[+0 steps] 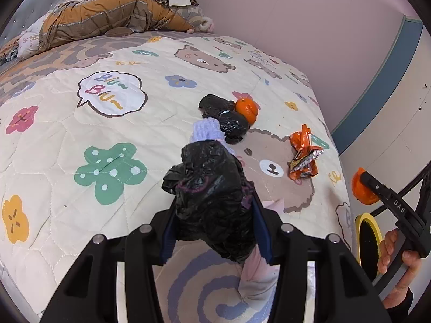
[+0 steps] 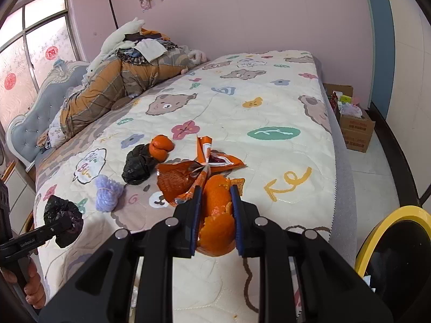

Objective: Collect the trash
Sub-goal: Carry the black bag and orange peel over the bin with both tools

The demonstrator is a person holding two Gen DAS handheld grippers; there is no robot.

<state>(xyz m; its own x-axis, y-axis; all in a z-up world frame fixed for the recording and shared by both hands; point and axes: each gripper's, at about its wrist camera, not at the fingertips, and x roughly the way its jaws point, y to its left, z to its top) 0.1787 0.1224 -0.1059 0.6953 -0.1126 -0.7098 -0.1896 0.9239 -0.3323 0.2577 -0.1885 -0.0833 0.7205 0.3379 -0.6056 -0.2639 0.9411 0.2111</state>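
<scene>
Orange peel point(image 2: 216, 215), light and limp, sat clamped in your right hand-held gripper point(image 2: 216, 210); your left hand-held gripper point(image 1: 212, 210) pinched the crumpled black bag point(image 1: 210, 185) mid-bunch.

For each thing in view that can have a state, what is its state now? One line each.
Left gripper: shut on a crumpled black bag.
Right gripper: shut on orange peel.
Snack wrapper: torn open, lying on the bed.
Second black bag: crumpled, on the bed.
Mandarin: unpeeled, beside that bag.
Yellow-rimmed bin: open, beside the bed.
</scene>
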